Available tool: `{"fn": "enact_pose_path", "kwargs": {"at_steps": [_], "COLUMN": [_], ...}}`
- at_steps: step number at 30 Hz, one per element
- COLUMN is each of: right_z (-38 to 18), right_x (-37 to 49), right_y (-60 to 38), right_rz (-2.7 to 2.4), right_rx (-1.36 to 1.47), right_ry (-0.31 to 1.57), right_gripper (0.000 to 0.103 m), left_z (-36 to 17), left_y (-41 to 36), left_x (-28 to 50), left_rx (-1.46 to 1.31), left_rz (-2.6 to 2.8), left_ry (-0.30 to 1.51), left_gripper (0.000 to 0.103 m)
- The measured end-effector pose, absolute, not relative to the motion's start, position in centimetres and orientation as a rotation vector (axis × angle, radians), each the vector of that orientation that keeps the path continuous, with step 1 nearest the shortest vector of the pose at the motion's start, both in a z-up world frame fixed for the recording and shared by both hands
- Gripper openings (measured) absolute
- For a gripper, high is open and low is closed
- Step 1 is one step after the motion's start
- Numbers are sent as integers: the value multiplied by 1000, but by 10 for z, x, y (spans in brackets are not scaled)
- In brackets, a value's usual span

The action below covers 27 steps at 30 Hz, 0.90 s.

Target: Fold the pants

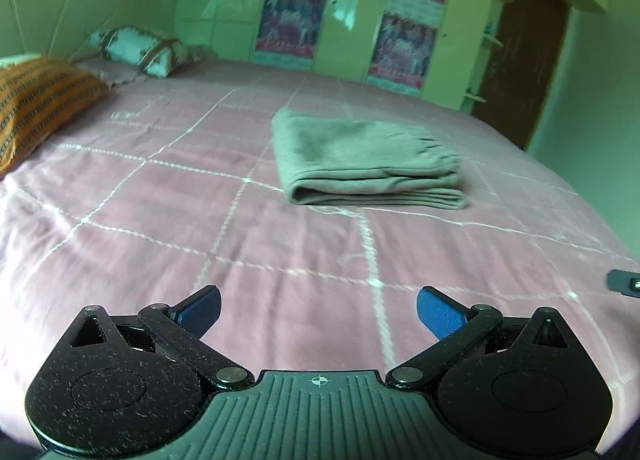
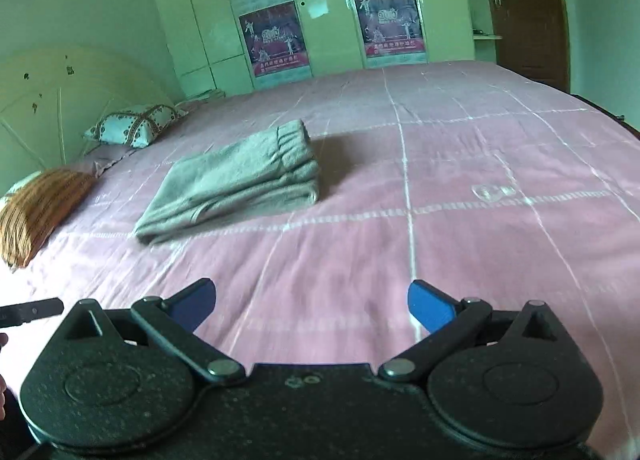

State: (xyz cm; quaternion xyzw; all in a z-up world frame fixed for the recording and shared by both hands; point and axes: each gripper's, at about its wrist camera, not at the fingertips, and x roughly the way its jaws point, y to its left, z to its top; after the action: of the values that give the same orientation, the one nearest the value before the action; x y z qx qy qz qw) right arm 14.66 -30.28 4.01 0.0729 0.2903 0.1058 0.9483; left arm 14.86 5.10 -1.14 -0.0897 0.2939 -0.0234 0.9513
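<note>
Folded pants are laid mid-bed; pillows at its head edge, wardrobe behind. Left gripper and right gripper are spread, empty.

grey pants on pink white-gridded bedspread.

One folded pair of pants lies ahead of the left gripper and ahead-left of the right gripper. Two pillows sit far left: one orange, one patterned white. Four posters hang beyond.
</note>
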Motion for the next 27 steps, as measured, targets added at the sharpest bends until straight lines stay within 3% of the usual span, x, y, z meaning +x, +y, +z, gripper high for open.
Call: {"fn": "enact_pose_path", "kwargs": {"at_steps": [18,27], "right_z": [132,156], "right_x": [45,7], "right_y": [-277,-286], "right_rz": [358,330], "right_rx": [64,96], "right_ry": [420,350], "right_gripper": [97,97], "left_z": [94,112], "left_y": [-8,-11], "left_x": [18,-10], "left_rx": [-134,-134], "left_rz": [-65,-84], "left_ry": [349,313], "left_gripper": [103,103]}}
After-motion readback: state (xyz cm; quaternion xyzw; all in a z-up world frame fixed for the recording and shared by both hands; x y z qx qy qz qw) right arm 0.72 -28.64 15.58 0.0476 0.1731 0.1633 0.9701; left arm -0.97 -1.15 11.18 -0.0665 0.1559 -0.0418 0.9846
